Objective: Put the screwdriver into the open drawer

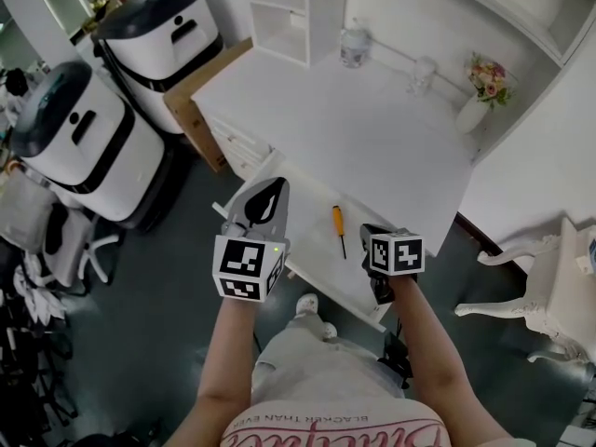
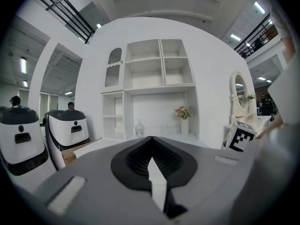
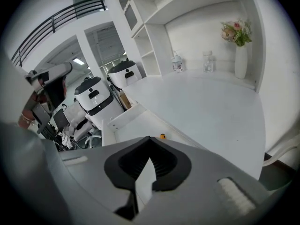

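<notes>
The screwdriver [image 1: 338, 229], orange-handled with a dark shaft, lies inside the open white drawer [image 1: 307, 250] that is pulled out from the front of the white desk [image 1: 372, 138]. In the right gripper view only its orange end [image 3: 162, 136] peeks over the jaws. My right gripper [image 1: 372, 233] hangs just right of the screwdriver, shut and holding nothing [image 3: 150, 139]. My left gripper [image 1: 273, 186] is above the drawer's left side, its jaws together and empty [image 2: 151, 138].
Two white-and-black machines [image 1: 74, 147] [image 1: 163, 35] and a cardboard box [image 1: 200, 91] stand left of the desk. At the desk's back are a shelf unit [image 1: 289, 12], a jar [image 1: 354, 45], a glass [image 1: 424, 74] and a flower vase [image 1: 477, 96]. A white chair [image 1: 549, 291] stands at right.
</notes>
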Demonstrator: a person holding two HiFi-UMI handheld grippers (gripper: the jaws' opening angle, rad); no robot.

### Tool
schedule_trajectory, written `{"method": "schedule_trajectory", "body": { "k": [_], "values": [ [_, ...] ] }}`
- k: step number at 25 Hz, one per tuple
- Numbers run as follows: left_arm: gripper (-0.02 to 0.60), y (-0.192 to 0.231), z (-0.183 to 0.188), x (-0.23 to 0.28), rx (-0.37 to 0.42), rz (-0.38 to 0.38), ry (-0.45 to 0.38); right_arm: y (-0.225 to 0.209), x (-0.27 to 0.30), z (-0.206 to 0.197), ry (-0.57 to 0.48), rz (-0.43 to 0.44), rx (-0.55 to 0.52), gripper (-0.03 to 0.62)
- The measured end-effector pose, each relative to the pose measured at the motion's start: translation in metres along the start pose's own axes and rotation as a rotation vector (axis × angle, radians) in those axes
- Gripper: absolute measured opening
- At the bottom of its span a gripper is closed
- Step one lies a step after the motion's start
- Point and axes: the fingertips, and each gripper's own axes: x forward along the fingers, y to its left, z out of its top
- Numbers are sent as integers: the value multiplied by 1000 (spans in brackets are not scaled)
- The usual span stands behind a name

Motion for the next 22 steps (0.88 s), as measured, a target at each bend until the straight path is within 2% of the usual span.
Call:
{"method": "schedule_trajectory", "body": {
  "k": [22],
  "values": [
    [17, 10, 59, -5, 43, 6, -150, 26, -107, 115, -407, -11, -93, 2]
  ]
}}
